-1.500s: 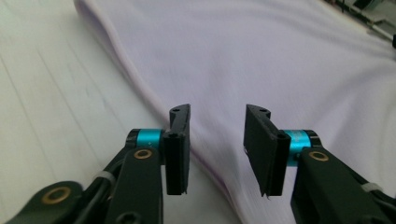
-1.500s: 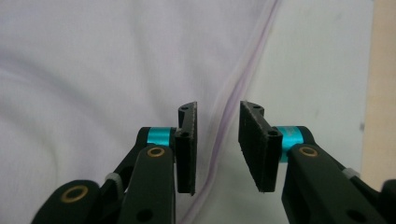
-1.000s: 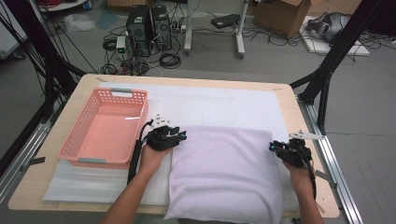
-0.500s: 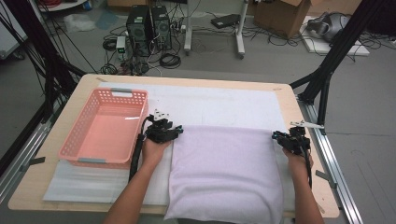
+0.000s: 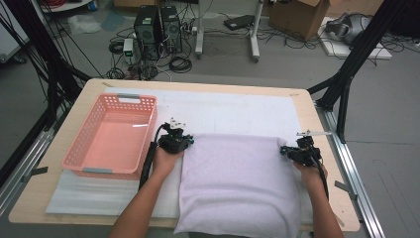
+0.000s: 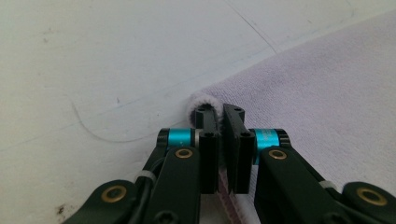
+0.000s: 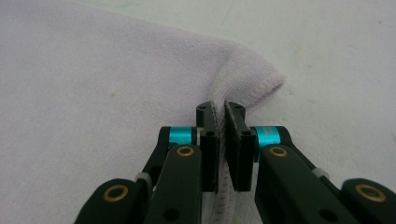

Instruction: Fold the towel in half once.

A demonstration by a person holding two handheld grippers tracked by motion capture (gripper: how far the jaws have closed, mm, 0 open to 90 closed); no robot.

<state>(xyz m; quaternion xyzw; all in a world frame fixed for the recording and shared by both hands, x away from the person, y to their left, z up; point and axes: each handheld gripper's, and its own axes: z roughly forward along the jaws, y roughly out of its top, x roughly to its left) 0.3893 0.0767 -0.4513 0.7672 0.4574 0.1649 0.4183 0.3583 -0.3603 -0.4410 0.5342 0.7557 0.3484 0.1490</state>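
Where the high view blurs grips, each tool [image 6: 220, 112] pinches towel [image 6: 327, 93].

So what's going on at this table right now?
A person is working on a lilac towel spread on the table, a gripper in each hand. The left gripper has just closed on the towel's far left corner, and the right gripper is shut on the far right corner. A pink basket sits to the left.

Towel [image 5: 240, 186]: we see pale lilac terry cloth, spread flat, just right of the basket [image 5: 111, 136].
Far corners: we see both pinched up, the left [image 6: 201, 100] rolled over, the right [image 7: 261, 81] puckered with its stitched hem showing.
Near edge: we see it hang past the table's front.
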